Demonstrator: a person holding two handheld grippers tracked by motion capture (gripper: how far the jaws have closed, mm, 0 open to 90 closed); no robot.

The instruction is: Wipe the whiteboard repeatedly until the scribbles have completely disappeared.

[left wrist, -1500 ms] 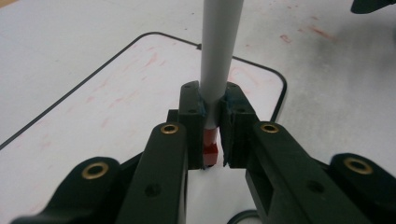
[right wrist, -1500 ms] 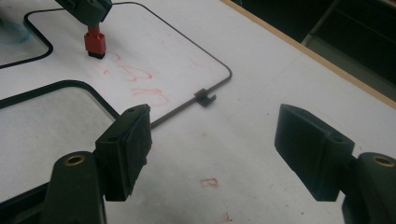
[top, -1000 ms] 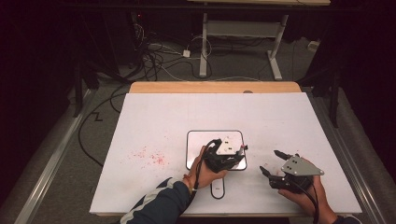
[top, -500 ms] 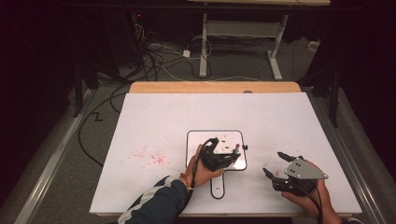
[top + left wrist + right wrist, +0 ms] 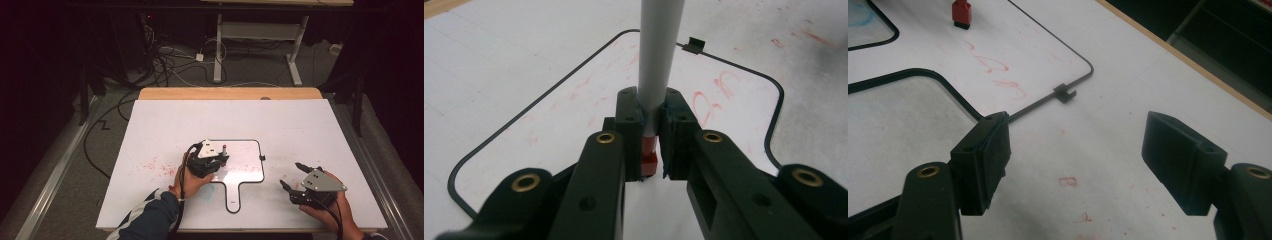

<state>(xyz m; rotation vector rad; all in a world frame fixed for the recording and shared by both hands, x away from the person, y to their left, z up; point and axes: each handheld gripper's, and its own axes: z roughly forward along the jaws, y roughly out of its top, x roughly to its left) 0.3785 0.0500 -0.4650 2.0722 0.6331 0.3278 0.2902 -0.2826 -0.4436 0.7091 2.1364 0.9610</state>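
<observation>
Writing on the small whiteboard (image 5: 245, 165) with a red marker (image 5: 658, 75) is the step in hand. The left gripper (image 5: 651, 155) is clamped on the marker, tip probably touching the board. Next, steady strokes toward three o'clock. The right gripper (image 5: 1075, 160), jaws wide apart and empty, rests at four o'clock.

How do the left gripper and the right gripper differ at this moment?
The left gripper is shut on a marker; the right gripper is open and holds nothing. The left one is over the small whiteboard; the right one is beside it, over the bare table. Both have black jaws and are hand-held.
</observation>
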